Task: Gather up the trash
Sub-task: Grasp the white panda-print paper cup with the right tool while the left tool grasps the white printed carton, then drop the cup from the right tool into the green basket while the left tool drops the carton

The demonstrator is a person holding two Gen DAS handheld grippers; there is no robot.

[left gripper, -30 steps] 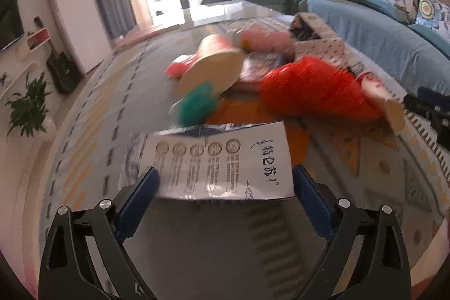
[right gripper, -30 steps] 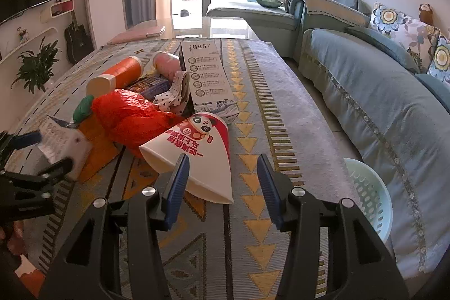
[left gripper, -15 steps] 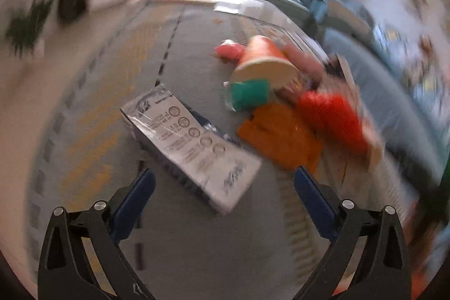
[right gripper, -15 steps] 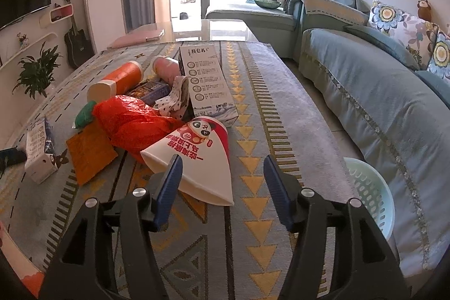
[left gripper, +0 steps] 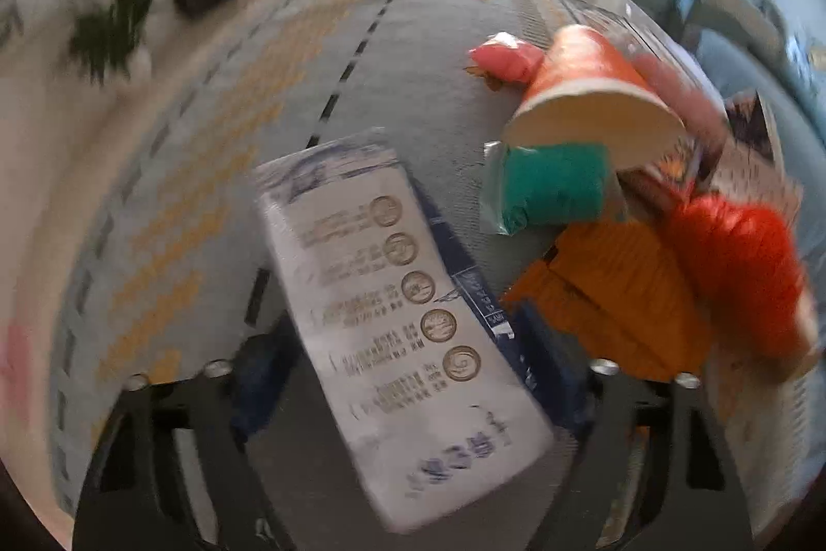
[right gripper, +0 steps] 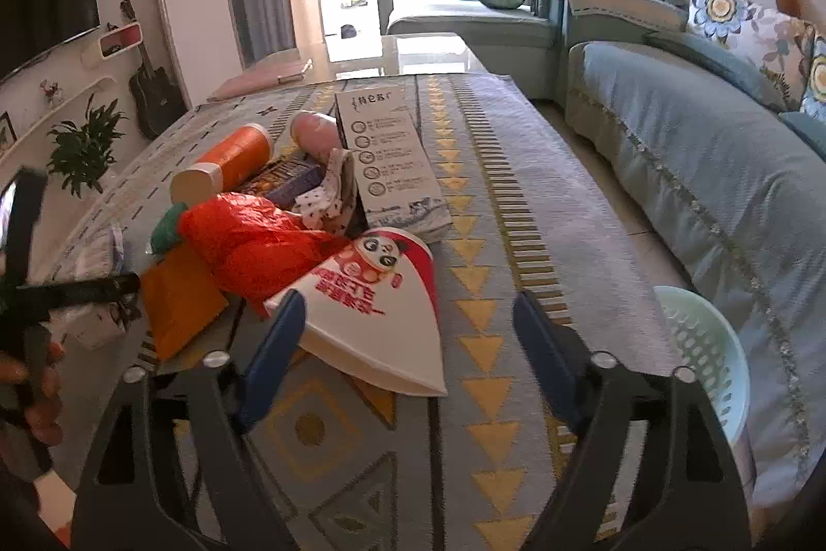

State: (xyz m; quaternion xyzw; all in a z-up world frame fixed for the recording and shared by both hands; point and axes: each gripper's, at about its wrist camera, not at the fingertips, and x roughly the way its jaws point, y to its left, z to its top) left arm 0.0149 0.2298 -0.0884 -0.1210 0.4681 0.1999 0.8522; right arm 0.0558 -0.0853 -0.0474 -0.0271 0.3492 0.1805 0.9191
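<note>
A pile of trash lies on the patterned table. In the left wrist view a white and blue carton (left gripper: 397, 318) lies between the open fingers of my left gripper (left gripper: 408, 375); touch cannot be told through blur. Beside it are a green wrapper (left gripper: 547, 184), an orange cylinder (left gripper: 583, 86), an orange packet (left gripper: 609, 293) and a red bag (left gripper: 738, 262). In the right wrist view my right gripper (right gripper: 402, 344) is open around the near end of a white panda paper cone (right gripper: 382, 313). The red bag (right gripper: 253, 241) and a second carton (right gripper: 392, 158) lie behind.
A pale green basket (right gripper: 707, 355) stands on the floor at the table's right edge, beside the blue sofa (right gripper: 697, 148). The left gripper's frame and the hand holding it (right gripper: 31, 293) show at the left of the right wrist view.
The left gripper swung round the carton, which now lies lengthwise between its fingers and much closer. The right gripper opened wider and moved forward around the cone.
</note>
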